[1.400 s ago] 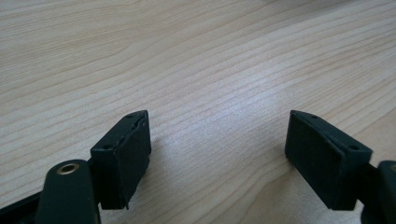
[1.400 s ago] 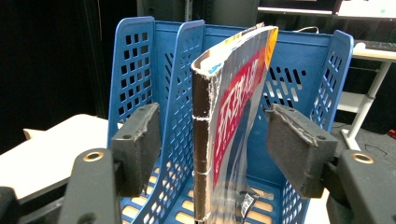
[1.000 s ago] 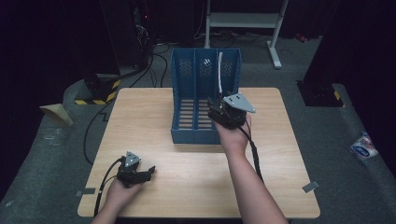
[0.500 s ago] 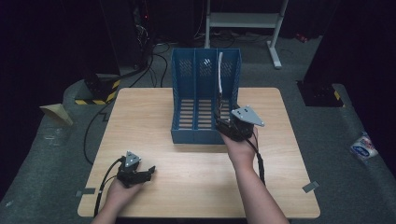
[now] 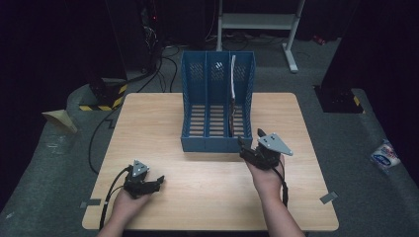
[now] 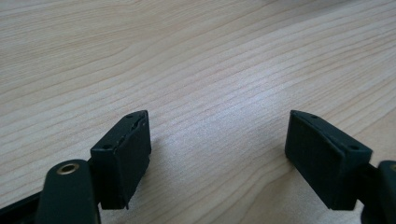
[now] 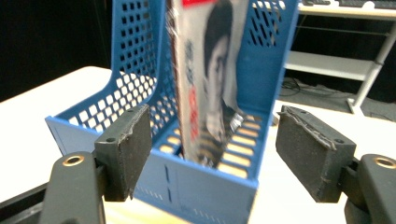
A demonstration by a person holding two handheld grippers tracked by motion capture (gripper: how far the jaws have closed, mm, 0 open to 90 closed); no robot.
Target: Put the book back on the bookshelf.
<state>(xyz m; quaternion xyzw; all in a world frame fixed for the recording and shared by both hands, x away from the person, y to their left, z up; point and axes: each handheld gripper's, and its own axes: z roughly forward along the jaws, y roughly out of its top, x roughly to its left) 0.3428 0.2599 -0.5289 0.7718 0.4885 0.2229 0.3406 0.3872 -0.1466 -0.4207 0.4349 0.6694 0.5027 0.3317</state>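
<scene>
On the wooden table [image 5: 163, 123], high view: blue file rack [image 5: 217, 106], magazine [image 5: 232, 94] upright in its right compartment; right gripper [image 5: 252, 148] just before rack; left gripper [image 5: 150, 183] near front-left | left gripper view: jaws wide, empty, over bare tabletop | right gripper view: jaws wide, empty, facing magazine [image 7: 205, 88].

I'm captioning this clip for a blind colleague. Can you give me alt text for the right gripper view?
A magazine stands upright in the right-hand slot of a blue file rack on a light wooden table, seen close up. The right gripper faces it with its black jaws open and nothing between them.
</scene>
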